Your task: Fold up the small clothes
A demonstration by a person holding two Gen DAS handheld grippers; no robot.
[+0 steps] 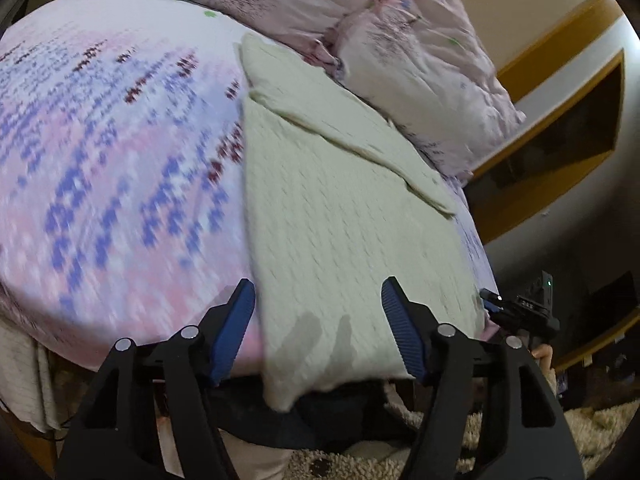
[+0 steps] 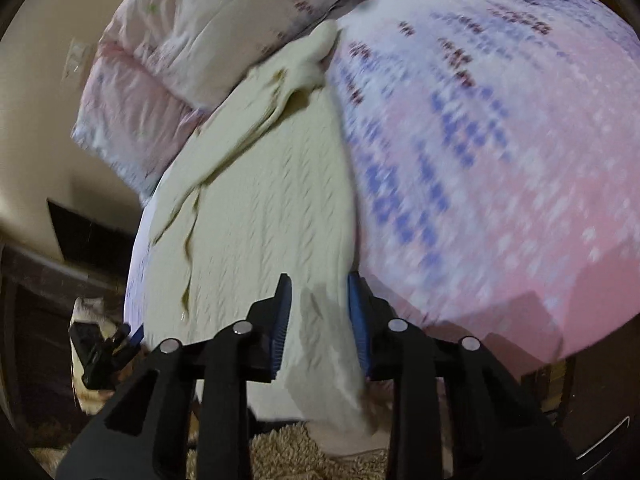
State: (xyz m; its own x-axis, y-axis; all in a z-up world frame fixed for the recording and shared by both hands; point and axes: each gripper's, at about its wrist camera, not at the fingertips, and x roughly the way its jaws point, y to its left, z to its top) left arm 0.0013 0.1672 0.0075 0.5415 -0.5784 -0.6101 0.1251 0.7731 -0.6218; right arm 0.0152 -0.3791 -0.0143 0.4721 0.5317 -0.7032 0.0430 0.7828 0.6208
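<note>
— While the cream knit garment (image 1: 336, 216) lies flat on the bed (image 1: 120, 168), hem overhanging, why hover?
— Left hand-held gripper (image 1: 318, 330) gapes wide, empty; right hand-held gripper (image 2: 320, 320) straddles the hem, half-closed, seemingly readying a fold.

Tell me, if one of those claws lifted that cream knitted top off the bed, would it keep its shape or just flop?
Probably flop: the cream knitted top already drapes limply over the bed edge, and its sleeve lies in soft folds. It would likely stretch and sag, being a loose cable knit. The open left gripper and right gripper each straddle the hem, which looks grippy rather than slippery.
</note>
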